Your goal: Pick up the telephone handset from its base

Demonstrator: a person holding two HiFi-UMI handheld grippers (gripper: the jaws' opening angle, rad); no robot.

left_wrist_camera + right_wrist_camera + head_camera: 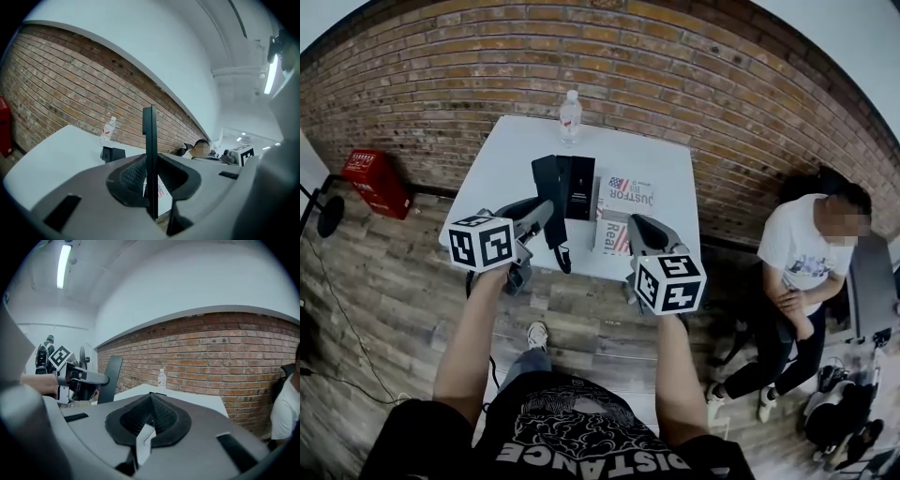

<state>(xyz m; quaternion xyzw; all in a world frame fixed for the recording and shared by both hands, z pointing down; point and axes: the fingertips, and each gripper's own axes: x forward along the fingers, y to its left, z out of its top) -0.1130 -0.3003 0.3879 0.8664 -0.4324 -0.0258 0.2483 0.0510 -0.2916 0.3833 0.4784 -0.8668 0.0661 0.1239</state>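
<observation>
My left gripper [544, 218] is shut on the black telephone handset [555, 202]. It holds the handset clear of the black base [581, 187], over the near part of the white table [516, 150]. In the left gripper view the handset [150, 140] stands edge-on as a thin upright slab pinched between the jaws of the left gripper [151, 161], and the base [112, 153] sits on the table behind it. My right gripper [641, 227] hovers at the table's front edge, right of the handset. Its jaws [152, 401] meet and hold nothing. The right gripper view shows the handset [110, 378] at its left.
A water bottle [570, 116] stands at the table's far edge, by the brick wall. A printed booklet [625, 211] lies right of the base. A seated person [806, 267] is at the right, and a red crate [375, 180] at the left on the wooden floor.
</observation>
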